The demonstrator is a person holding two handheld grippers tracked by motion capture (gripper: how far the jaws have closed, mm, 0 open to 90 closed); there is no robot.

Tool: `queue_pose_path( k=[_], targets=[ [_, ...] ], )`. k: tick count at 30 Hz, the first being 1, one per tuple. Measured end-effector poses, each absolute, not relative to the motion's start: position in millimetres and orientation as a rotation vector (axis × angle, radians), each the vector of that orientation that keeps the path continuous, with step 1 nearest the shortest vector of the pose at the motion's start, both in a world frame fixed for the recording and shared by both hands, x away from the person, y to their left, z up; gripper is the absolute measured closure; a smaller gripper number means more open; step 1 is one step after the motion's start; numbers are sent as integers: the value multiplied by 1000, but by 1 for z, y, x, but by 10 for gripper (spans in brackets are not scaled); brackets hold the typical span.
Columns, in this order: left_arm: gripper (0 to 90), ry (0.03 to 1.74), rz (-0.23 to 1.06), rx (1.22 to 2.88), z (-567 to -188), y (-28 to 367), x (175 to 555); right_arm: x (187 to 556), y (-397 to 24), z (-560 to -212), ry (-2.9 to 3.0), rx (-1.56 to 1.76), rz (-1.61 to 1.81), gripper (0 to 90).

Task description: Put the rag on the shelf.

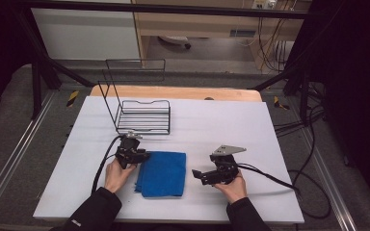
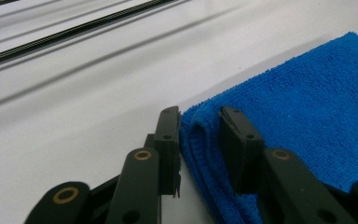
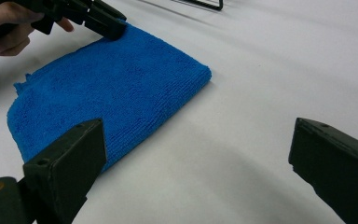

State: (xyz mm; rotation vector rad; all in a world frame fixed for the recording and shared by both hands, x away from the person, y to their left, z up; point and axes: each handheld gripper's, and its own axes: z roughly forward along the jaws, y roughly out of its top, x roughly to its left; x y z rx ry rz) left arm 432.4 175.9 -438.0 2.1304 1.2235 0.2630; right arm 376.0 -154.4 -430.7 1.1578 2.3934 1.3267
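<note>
Black jaws of the left hand-held gripper [image 2: 199, 140] are seen straddling the folded edge of the blue microfibre cloth [image 2: 307, 121]; a ridge of cloth is bunched between them. Pads appear not yet fully pressed on it, a small gap being visible on the right side, so it is judged as closing around the edge, not clamped.

The cloth [image 1: 162, 173] is lying folded flat on the white worktop [image 1: 250, 125], between the two hands, in front of the black wire rack [image 1: 142, 115]. The right hand-held gripper [image 3: 196, 158] is held just beside the cloth's near corner with jaws wide apart and nothing between them.

Risks, as judged from here:
- Only the top layers may be caught by the left jaws, since the grip sits right at the fold edge. On lifting, the cloth could unfold or slip out.
- The lower jaw is pressed close to the worktop, so it could scrape or stall before closing.
- If the cloth is dragged rather than lifted, the fold could be skewed towards the rack.
</note>
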Motion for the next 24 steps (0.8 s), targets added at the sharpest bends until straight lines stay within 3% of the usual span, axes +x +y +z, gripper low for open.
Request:
queue_pose_path(
  k=[13,24],
  targets=[
    [818,1224,231,2121,-440,176,430,377,-154,-431,2386,1156,1347,67],
    [828,1211,240,2112,-443,176,429,383,-150,-430,2349,1153,1371,85]
  ],
)
